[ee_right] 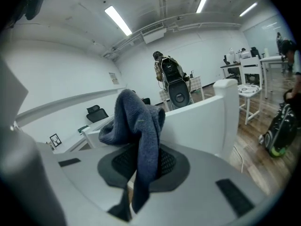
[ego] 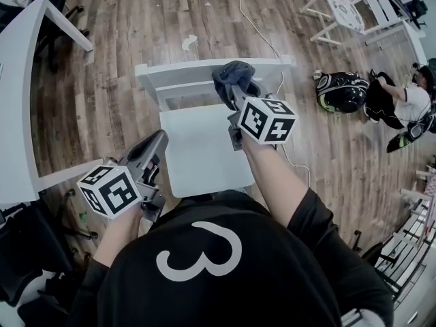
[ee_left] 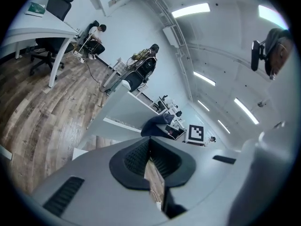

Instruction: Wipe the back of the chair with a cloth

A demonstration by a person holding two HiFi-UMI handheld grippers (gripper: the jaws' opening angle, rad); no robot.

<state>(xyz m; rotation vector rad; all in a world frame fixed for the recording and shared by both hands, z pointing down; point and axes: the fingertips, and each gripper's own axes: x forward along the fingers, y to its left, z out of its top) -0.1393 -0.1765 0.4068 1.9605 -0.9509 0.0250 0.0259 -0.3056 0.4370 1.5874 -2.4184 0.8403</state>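
A white chair stands in front of me, its back rail [ego: 204,70] on the far side and its seat [ego: 204,148] close by. My right gripper [ego: 235,92] is shut on a dark blue-grey cloth [ego: 231,79], which it presses on the right part of the top rail. The right gripper view shows the cloth [ee_right: 138,121] bunched between the jaws and draping over them, with the rail [ee_right: 202,121] just behind. My left gripper [ego: 158,142] hangs at the seat's left edge, shut and holding nothing. Its own view shows the pads [ee_left: 136,159] nearly touching, the cloth [ee_left: 157,125] farther off.
A white desk [ego: 17,114] runs along the left. A cable [ego: 255,19] trails over the wood floor behind the chair, near a paper scrap [ego: 189,42]. A dark helmet-like bag [ego: 340,90] and a seated person [ego: 402,104] are at the right, a small white table [ego: 347,9] beyond.
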